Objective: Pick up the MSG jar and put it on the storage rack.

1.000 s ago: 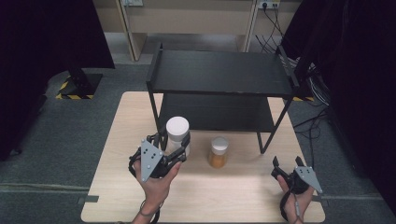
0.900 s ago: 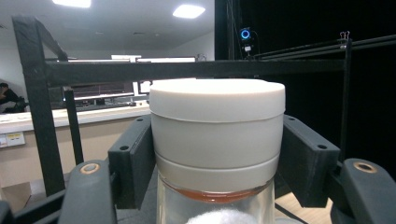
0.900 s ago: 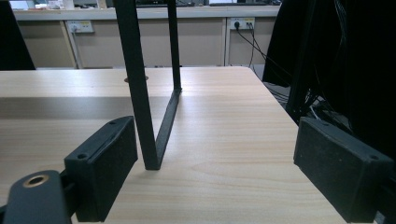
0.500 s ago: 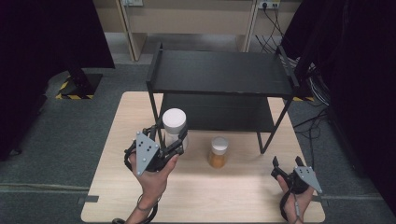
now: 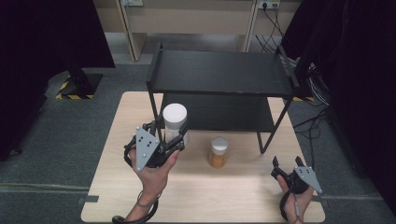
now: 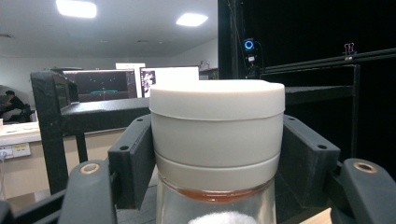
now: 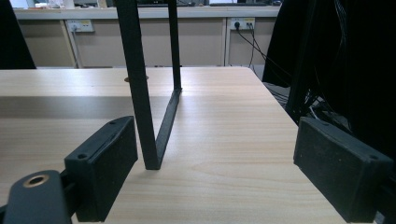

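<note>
Jaws on your left gripper [image 5: 173, 138] are clamped on the white-lidded jar [image 5: 174, 122]; the left gripper view has both pads pressed against the lid [image 6: 217, 103] and collar, glass body below. Change over the last second: the jar has come up off the table [image 5: 243, 186] and drifted toward 11 o'clock, now riding level with the rack's [image 5: 219, 74] top deck near its front-left post. Read: pick is done and you're in transit, probably to a shelf; placement not yet made. Left hand [image 5: 150, 173] comes in from 6 o'clock, wrist roughly level, jar upright. Right gripper [image 5: 286, 167] sits at 5 o'clock on the table edge, jaws apart with nothing between them, facing the rack's front-right leg [image 7: 140, 93]. Second jar [image 5: 218, 151], amber contents, stands untouched at table centre, just in front of the lower shelf.
</note>
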Motion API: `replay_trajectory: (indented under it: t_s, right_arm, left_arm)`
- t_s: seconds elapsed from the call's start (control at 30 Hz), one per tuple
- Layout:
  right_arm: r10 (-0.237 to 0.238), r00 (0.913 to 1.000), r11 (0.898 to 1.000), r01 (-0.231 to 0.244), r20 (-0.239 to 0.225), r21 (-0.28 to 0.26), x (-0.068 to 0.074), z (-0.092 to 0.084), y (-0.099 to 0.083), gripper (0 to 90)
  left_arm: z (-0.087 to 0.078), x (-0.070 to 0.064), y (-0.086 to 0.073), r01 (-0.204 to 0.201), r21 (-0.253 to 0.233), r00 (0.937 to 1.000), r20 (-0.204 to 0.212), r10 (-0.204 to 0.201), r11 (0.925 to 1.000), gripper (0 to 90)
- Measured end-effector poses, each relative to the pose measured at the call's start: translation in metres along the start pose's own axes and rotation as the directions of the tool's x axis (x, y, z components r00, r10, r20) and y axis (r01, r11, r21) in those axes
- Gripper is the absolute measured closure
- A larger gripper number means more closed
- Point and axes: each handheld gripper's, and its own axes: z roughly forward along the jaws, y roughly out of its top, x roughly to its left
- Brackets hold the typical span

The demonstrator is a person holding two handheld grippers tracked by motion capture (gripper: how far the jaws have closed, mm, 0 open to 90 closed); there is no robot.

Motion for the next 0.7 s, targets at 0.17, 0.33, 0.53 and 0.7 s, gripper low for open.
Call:
replay_trajectory:
  t_s: [0.17, 0.33, 0.53, 0.7]
  right_arm:
    - [0.0, 1.0, 1.0, 0.0, 0.0, 0.0, 0.0, 0.0, 0.0, 13.5]
    - [-0.001, 1.0, 1.0, 0.001, 0.001, 0.0, 0.0, 0.0, 0.0, 13.5]
    - [-0.002, 1.0, 1.0, 0.002, 0.001, 0.001, 0.001, 0.0, 0.0, 13.5]
    - [-0.001, 1.0, 1.0, 0.001, 0.001, 0.0, 0.0, 0.0, 0.0, 13.5]
  left_arm:
    - [0.002, 0.001, 0.006, -0.001, -0.006, 1.0, -0.004, 0.001, 1.0, 33.5]
    - [0.004, 0.001, 0.01, 0.001, -0.015, 1.0, -0.005, -0.001, 0.9999, 33.5]
    - [0.007, 0.001, 0.012, 0.0, -0.017, 1.0, -0.004, 0.0, 0.9999, 33.6]
    - [0.008, 0.002, 0.015, 0.004, -0.021, 1.0, -0.006, -0.004, 0.9998, 33.5]
